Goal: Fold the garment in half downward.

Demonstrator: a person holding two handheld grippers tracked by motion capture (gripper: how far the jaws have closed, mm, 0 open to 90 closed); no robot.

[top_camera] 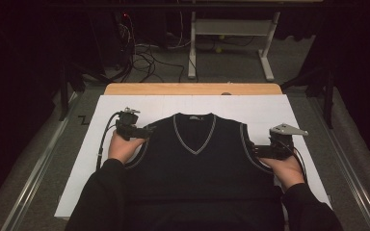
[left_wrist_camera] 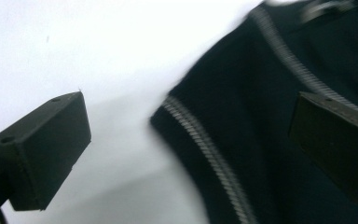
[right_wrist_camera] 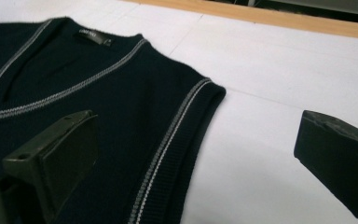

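The left hand-held gripper has its jaws spread wide with nothing pinched. In the left gripper view the trimmed armhole edge of the vest runs between the two jaws, one jaw over the white sheet and the other over the dark knit. The right hand-held gripper is also spread and holds nothing; in the right gripper view the striped armhole edge lies between its jaws in the same way.

The step in hand seems to be to take the vest at both armholes, probably to fold or lift it. To do it well, each hand-held gripper should go low so that one jaw slides under the edge and the other comes on top, and it should bite on the ribbed trim, which is firmer than the soft knit. Both sides are best taken at the same height, so the cloth stays flat and does not twist. A danger is to catch only the upper layer.

In the high view the vest lies flat on the white sheet in the middle of the table, neck pointing to 12 o'clock. From the left hand-held gripper the vest body is at 4 o'clock, with the armhole just at its tips. From the right one the body is at 9 o'clock, the armhole also at its tips.
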